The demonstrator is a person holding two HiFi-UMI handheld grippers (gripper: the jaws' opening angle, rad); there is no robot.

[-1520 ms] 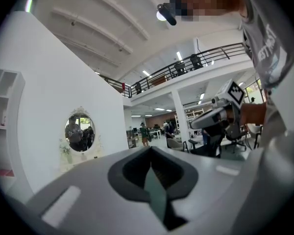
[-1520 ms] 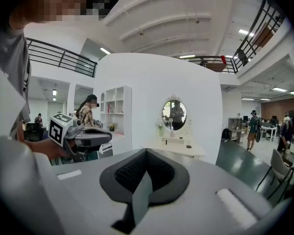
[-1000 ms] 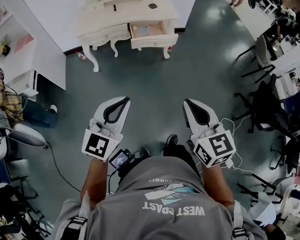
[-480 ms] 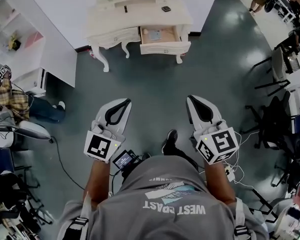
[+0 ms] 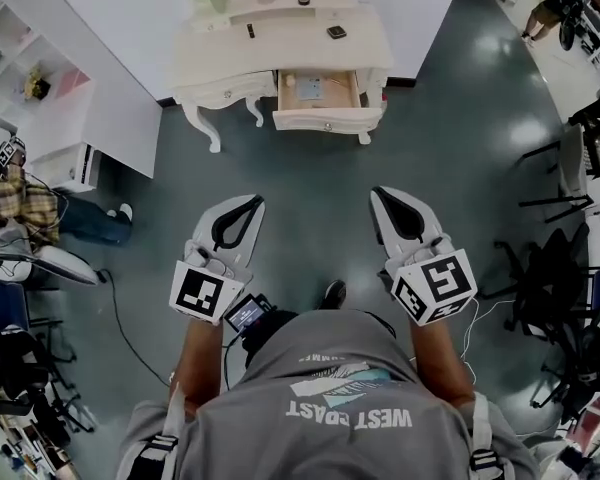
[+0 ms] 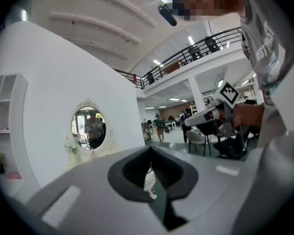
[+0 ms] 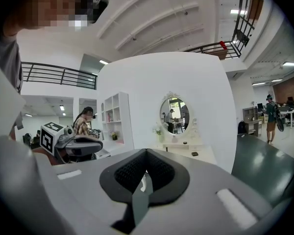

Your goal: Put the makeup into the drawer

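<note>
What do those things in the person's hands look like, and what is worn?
The left gripper and right gripper are matching smooth white tapering shells, each lined in ribbed black around a leaf-shaped hollow. At each one's rear sits a white cube with black square markers. The person wears a grey short-sleeved T-shirt with pale lettering.

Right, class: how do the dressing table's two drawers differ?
The left drawer is shut; the right drawer is pulled out. The right drawer's inside shows, holding something flat; the left drawer's is hidden. Both are cream and sit side by side.
</note>
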